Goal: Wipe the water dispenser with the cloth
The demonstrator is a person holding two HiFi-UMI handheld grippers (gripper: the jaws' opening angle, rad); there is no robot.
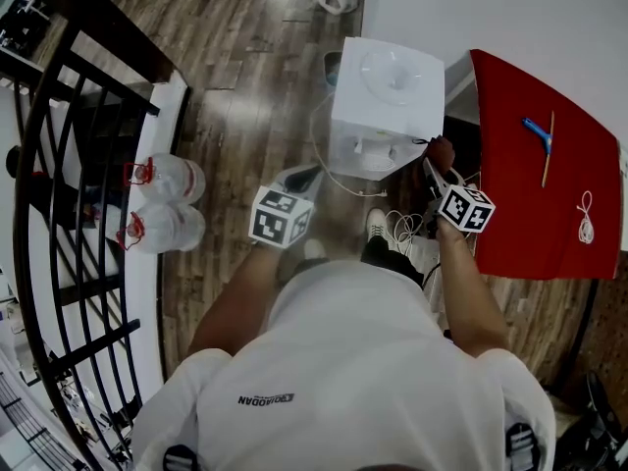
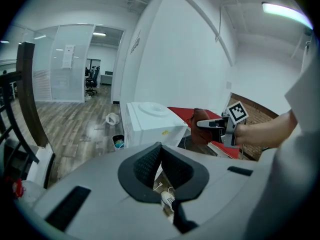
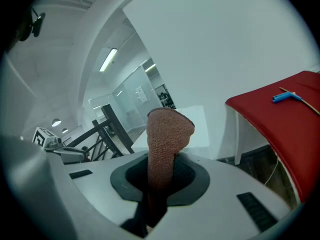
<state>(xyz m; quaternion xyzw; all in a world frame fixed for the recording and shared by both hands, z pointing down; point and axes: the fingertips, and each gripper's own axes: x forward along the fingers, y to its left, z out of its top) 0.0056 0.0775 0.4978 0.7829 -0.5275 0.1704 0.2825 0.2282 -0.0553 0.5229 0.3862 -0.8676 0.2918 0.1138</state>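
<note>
The white water dispenser [image 1: 383, 101] stands on the wood floor ahead of me; it also shows in the left gripper view [image 2: 150, 121] and pale behind the cloth in the right gripper view [image 3: 200, 129]. My right gripper [image 1: 433, 163] is shut on a brown cloth [image 1: 442, 152] at the dispenser's front right corner. The folded cloth [image 3: 167, 134] sticks up out of the right gripper [image 3: 161, 169]. My left gripper [image 1: 304, 179] hovers short of the dispenser's front left, jaws shut with nothing in them [image 2: 160, 149]. From there the right gripper [image 2: 210, 125] and cloth [image 2: 199, 126] are visible.
A red-covered table [image 1: 535, 175] on the right carries a blue tool [image 1: 537, 132] and a white string [image 1: 586, 219]. Two water bottles [image 1: 162, 204] and a black railing [image 1: 69, 165] are on the left. Cables [image 1: 402, 226] lie by my feet. A small bin [image 1: 332, 65] sits behind the dispenser.
</note>
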